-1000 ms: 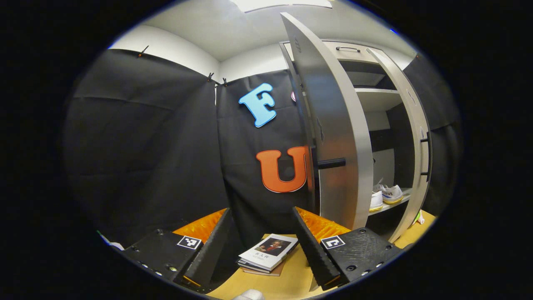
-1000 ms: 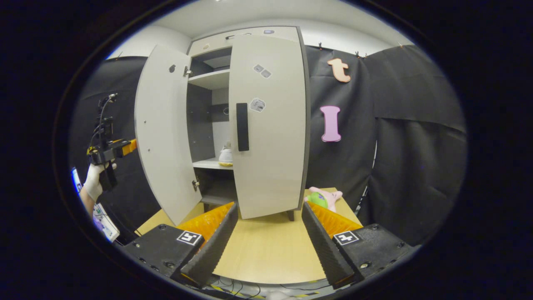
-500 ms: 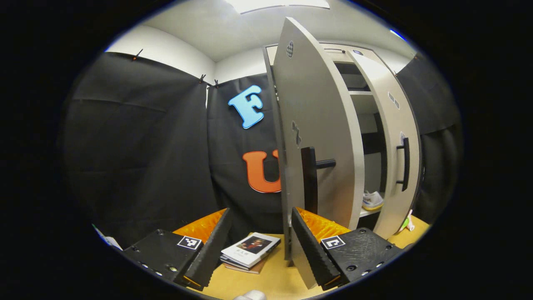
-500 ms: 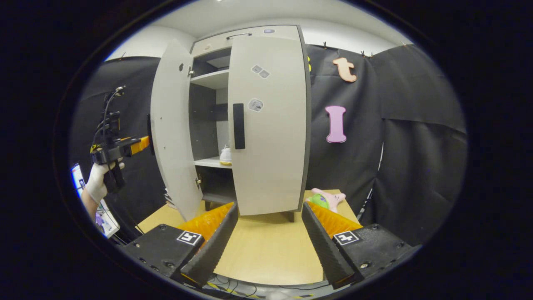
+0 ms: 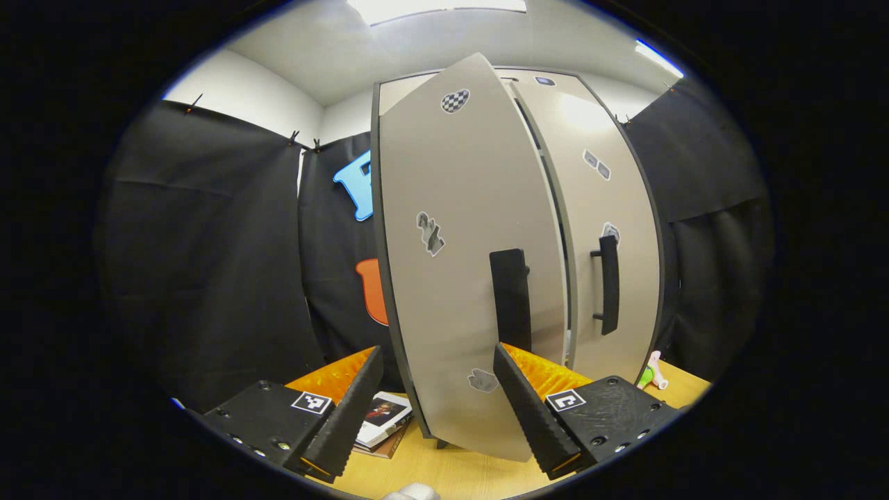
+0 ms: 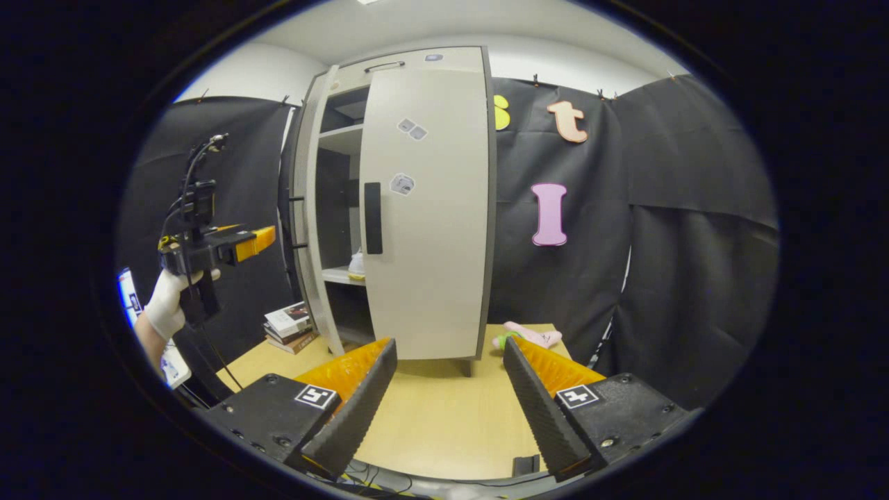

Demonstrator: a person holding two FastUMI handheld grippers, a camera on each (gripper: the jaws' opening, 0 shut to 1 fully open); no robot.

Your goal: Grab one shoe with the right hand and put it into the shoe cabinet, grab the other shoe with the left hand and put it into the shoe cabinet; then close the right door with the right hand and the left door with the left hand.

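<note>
- Both sets of jaws stand apart with nothing between them; our left gripper [image 5: 437, 403] points at the shoe cabinet [image 5: 611, 173] from close in, and our right gripper [image 6: 448, 396] faces it from farther back.
- We see the left door [image 5: 451, 278] partly swung in, its lower edge just beyond our left fingertips, its black handle [image 5: 510, 300] above the right-hand finger [image 5: 528, 410].
- We see the right door [image 6: 427, 208] shut flat, well apart from our right gripper.
- We glimpse one white shoe [image 6: 357, 265] on the shelf through the gap between the doors.
- Books [image 6: 288, 325] lie on the wooden table [image 6: 437, 430] left of the cabinet; a plush toy [image 6: 524, 336] lies on its right.
</note>
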